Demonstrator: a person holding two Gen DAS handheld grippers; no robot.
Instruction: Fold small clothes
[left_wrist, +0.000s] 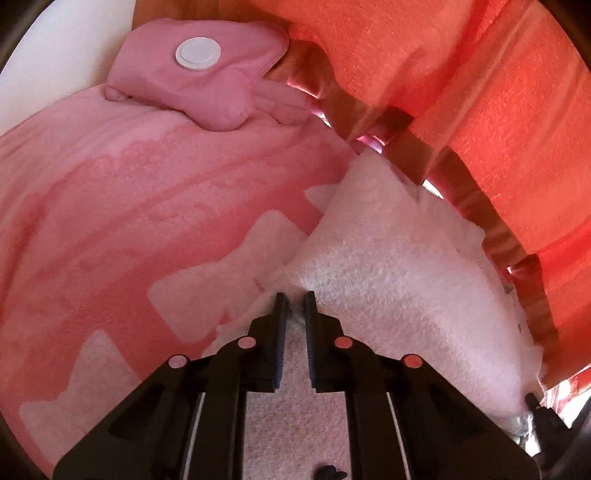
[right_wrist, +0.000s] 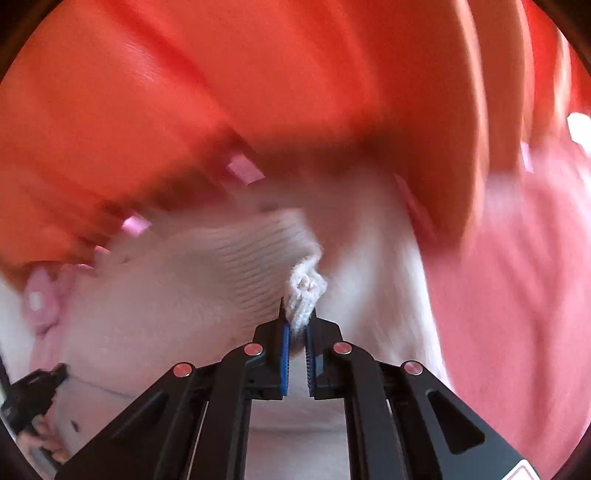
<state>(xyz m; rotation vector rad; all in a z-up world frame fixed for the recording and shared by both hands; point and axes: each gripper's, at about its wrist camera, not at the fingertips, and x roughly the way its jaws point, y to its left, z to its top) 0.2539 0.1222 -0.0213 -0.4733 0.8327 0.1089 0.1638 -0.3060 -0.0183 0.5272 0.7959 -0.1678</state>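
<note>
A small white fluffy garment (left_wrist: 399, 266) lies on a pink patterned blanket (left_wrist: 129, 206). My left gripper (left_wrist: 294, 301) is shut on an edge of the garment, with fabric pinched between the jaws. In the right wrist view the garment's ribbed cuff (right_wrist: 236, 258) shows, blurred. My right gripper (right_wrist: 298, 315) is shut on a bunched knit corner of the white garment (right_wrist: 304, 290). The tip of the right gripper shows at the lower right of the left wrist view (left_wrist: 535, 404), and the left gripper shows at the lower left of the right wrist view (right_wrist: 37, 391).
A pink stuffed pouch with a white round disc (left_wrist: 197, 53) rests at the far end of the blanket. An orange-red cloth (left_wrist: 480, 92) hangs close along the right side and fills the top of the right wrist view (right_wrist: 221, 92). A white surface (left_wrist: 62, 55) lies at far left.
</note>
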